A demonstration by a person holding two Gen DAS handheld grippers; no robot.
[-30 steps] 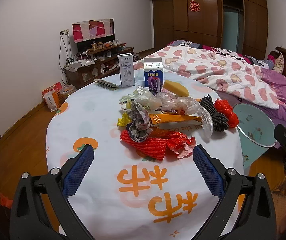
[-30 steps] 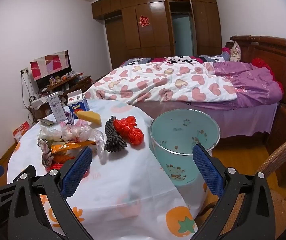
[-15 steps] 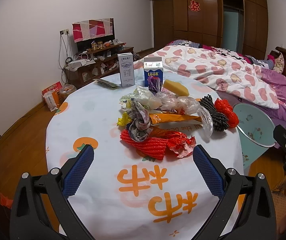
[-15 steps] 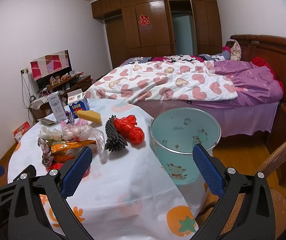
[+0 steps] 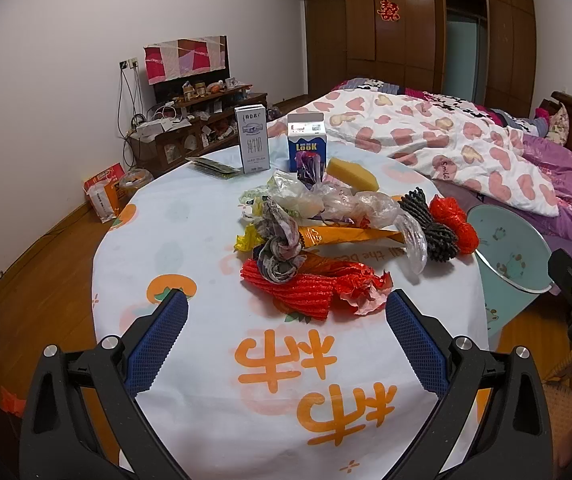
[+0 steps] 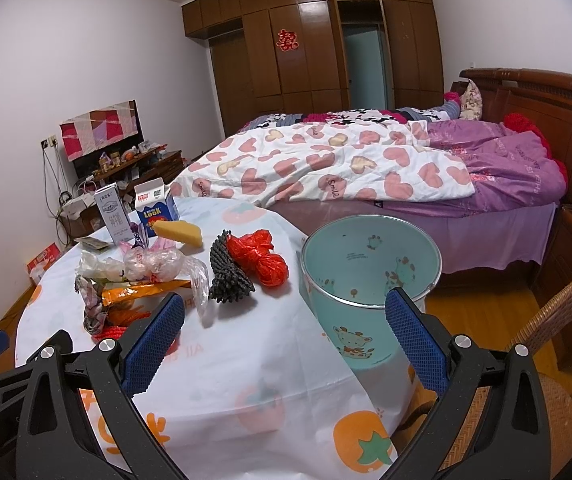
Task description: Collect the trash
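1. A heap of crumpled wrappers, clear plastic bags and red mesh netting (image 5: pixel 310 284) lies mid-table on the white orange-printed tablecloth (image 5: pixel 189 216).
2. Two upright milk cartons (image 5: pixel 251 144) stand behind the heap.
3. The pale-blue cartoon-printed bucket (image 6: pixel 370 276) stands beside the table, nothing visible inside.
4. The left gripper (image 5: pixel 286 334) and right gripper (image 6: pixel 283 330) are spread wide, holding nothing.

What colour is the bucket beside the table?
Light teal bucket with small cartoon animal prints, clearest in the right wrist view.

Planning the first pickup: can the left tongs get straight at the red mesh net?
Probably yes: the left tongs are open, the red mesh net lies nearest them on the table, only bare cloth between.
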